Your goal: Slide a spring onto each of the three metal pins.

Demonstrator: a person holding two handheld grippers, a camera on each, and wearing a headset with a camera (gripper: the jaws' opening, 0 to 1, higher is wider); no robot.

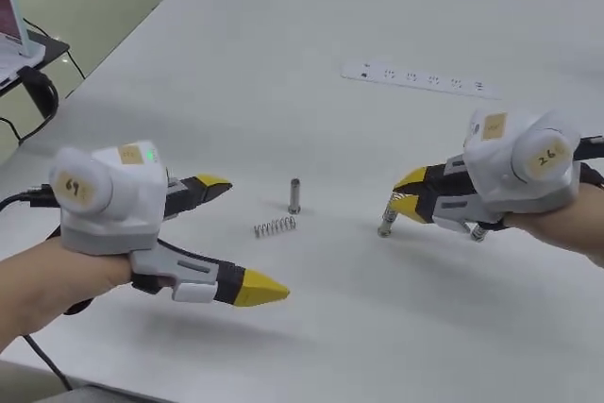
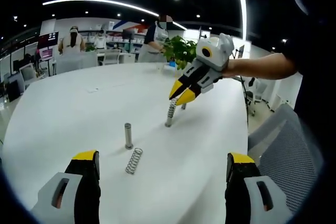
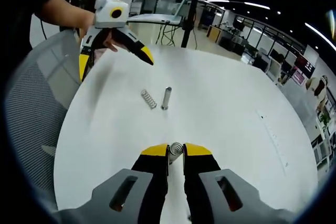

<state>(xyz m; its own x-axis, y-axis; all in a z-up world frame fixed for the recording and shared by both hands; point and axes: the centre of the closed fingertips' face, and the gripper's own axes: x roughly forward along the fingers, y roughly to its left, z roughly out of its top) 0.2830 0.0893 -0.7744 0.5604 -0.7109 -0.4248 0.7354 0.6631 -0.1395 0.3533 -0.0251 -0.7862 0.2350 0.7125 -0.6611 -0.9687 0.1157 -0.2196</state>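
Head view: the left gripper (image 1: pixel 253 235) is hovering wide open beside the loose spring (image 1: pixel 275 226) and bare pin (image 1: pixel 294 195), likely readying a pickup. Left gripper view: the right gripper (image 2: pixel 181 94) is holding a second spring (image 2: pixel 171 109) over another pin (image 2: pixel 168 124). Right gripper view: its jaws are pinching that spring's top, probably to steady it.

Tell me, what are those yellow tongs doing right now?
Left tongs open, empty. Right tongs shut on a spring, over one pin. Bare pin upright, loose spring lying beside it. No obstruction seen.
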